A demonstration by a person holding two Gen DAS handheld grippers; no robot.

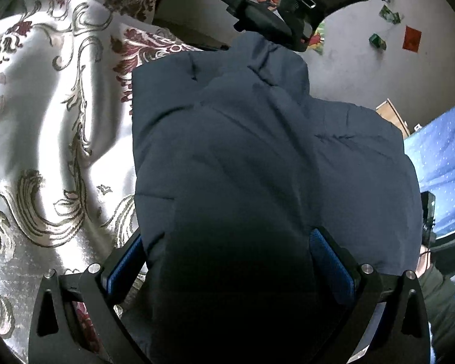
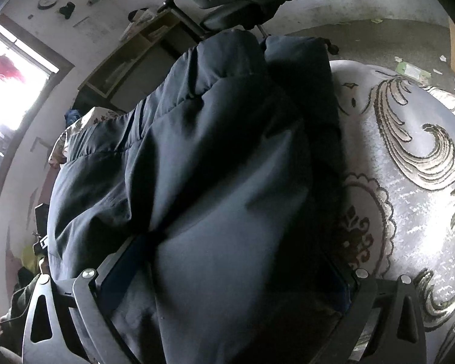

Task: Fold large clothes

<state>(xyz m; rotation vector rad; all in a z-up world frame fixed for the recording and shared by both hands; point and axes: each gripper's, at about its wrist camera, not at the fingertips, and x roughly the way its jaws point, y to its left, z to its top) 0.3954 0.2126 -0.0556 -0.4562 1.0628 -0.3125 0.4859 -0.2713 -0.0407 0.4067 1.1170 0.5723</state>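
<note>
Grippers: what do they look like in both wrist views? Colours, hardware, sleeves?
Left gripper and right gripper: black angular finger frames with triangular cutouts, round silver bolt heads at the joints, and blue ribbed pads. No cables or markings visible. A dark olive sleeve shows at the left view's edge.

Your left tongs [image 1: 227, 261] sit at the bottom of their frame, blue pads [image 1: 330, 261] spread wide with dark fabric bulging between them. Your right tongs [image 2: 227, 270] sit likewise at the bottom centre, fingers [image 2: 121, 267] wide apart around a thick fold.
</note>
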